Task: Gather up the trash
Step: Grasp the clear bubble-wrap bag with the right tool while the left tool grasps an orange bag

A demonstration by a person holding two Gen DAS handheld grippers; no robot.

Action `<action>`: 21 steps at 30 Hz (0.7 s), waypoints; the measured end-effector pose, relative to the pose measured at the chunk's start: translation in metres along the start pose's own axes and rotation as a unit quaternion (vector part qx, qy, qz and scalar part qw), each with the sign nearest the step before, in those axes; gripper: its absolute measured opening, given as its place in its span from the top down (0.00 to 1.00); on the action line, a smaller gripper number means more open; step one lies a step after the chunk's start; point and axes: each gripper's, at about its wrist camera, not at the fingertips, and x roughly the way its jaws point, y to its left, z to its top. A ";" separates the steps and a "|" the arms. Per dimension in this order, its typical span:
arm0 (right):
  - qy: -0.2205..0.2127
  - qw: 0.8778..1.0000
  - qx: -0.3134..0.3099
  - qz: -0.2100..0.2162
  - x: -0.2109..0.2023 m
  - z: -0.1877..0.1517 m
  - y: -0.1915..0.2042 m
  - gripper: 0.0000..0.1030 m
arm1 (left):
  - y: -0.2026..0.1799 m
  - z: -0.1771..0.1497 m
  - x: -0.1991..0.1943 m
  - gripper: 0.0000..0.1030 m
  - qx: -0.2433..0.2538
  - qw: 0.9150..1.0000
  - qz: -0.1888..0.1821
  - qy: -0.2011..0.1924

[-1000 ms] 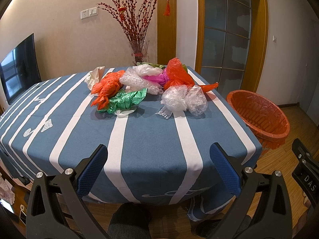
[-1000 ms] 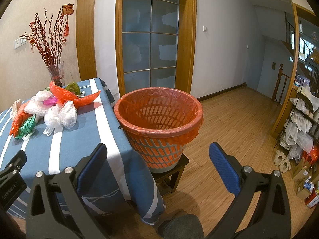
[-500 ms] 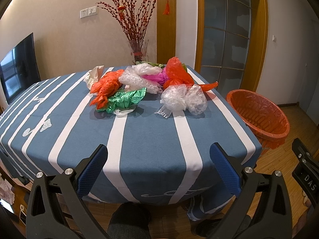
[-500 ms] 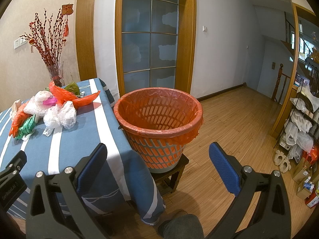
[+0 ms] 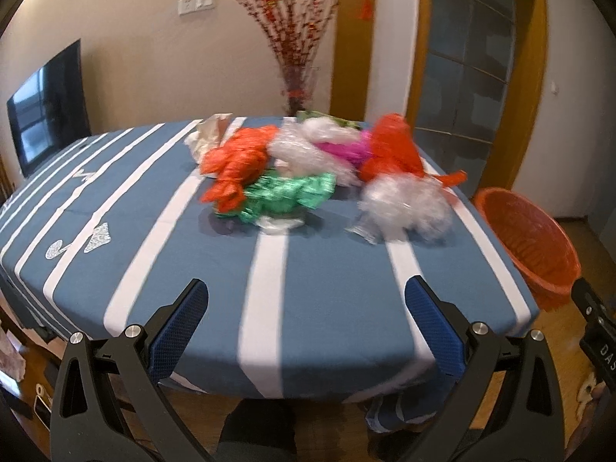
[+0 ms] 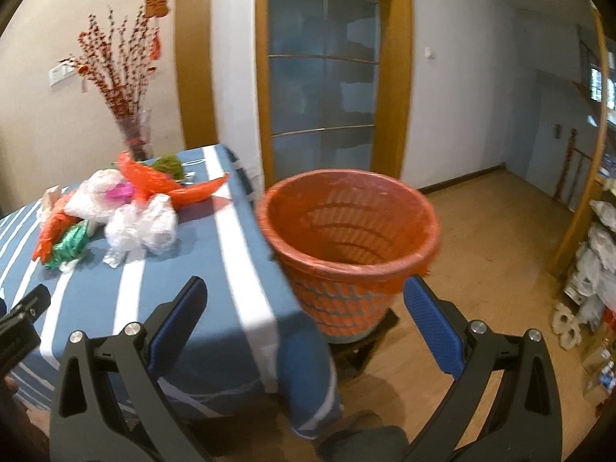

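- The heap of crumpled plastic bags point(image 5: 319, 169) sits in the upper middle of the left wrist view, on the striped tablecloth point(image 5: 215, 269), stretched left to right.
- Left gripper point(image 5: 306, 304) and right gripper point(image 6: 306, 304) are both spread wide, empty.
- Only the right wrist view shows the inside of the orange-lined basket point(image 6: 348, 238), its mouth upward, right of the table.

One basket point(image 6: 348, 238), one table point(image 5: 327, 281), two tools.

White letters "DAS", cut off at the frame edge, on black gripper body point(image 5: 600, 350) at lower right of left wrist view, red hanging ornament point(image 6: 156, 7) bearing an unreadable character
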 end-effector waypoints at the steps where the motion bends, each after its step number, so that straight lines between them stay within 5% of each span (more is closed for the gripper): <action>1: 0.002 1.000 -0.004 0.010 0.004 0.003 0.005 0.04 | 0.008 0.004 0.004 0.02 -0.008 1.000 0.003 0.001; 14: 0.047 0.990 -0.035 0.128 0.078 0.047 0.099 0.04 | 0.083 0.059 0.055 0.02 -0.049 0.998 0.044 -0.003; 21: 0.068 0.984 -0.072 0.150 0.112 0.059 0.153 0.04 | 0.101 0.073 0.082 0.02 -0.041 0.997 0.058 0.004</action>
